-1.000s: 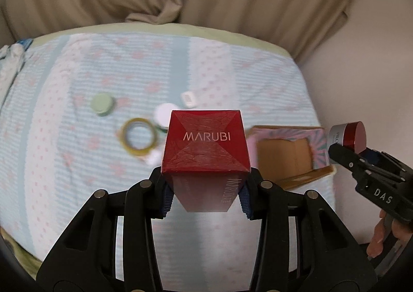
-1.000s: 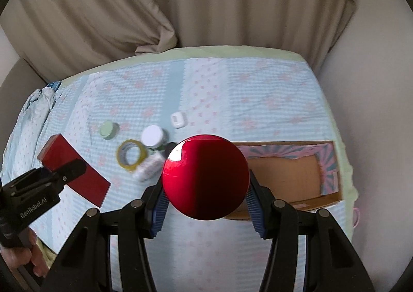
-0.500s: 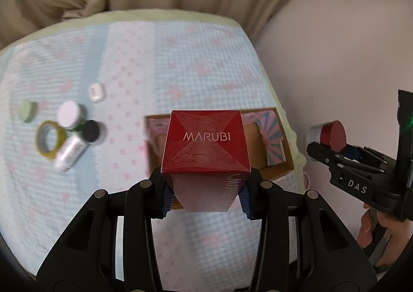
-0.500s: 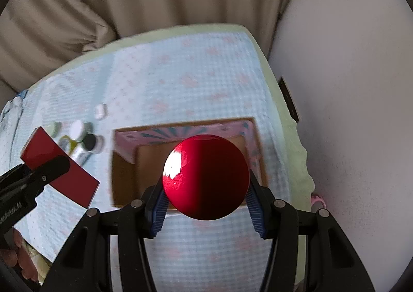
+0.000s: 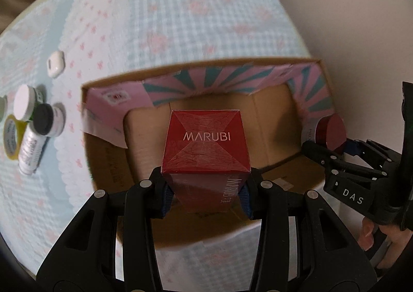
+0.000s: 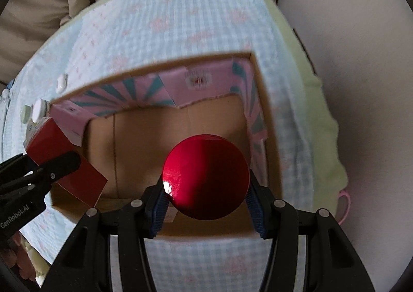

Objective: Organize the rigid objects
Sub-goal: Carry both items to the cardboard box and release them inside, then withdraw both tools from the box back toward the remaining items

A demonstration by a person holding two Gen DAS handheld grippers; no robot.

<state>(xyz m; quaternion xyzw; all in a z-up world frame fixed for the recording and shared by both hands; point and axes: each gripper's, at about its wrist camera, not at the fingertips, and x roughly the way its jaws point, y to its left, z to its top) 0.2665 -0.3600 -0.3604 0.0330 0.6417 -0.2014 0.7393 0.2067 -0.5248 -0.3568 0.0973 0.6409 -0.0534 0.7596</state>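
On the left, bottles (image 5: 38,126) and a tape roll (image 5: 10,137) wait on the checked cloth (image 5: 180,20). The left gripper (image 5: 205,191), clamped on the red MARUBI box (image 5: 206,142), has swung from over those items to above the open cardboard box (image 5: 271,116). The right gripper (image 6: 206,204), gripping the red-lidded jar (image 6: 206,175), has arrived there too, so both look ready to lower and release.

"MARUBI" on the red box (image 5: 206,142); "DAS" on right gripper (image 5: 333,147); "GenRobot.AI" on left gripper (image 6: 38,173).

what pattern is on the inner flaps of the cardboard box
Pink with teal sunburst stripes on the cardboard box flaps, clearest in the left wrist view.
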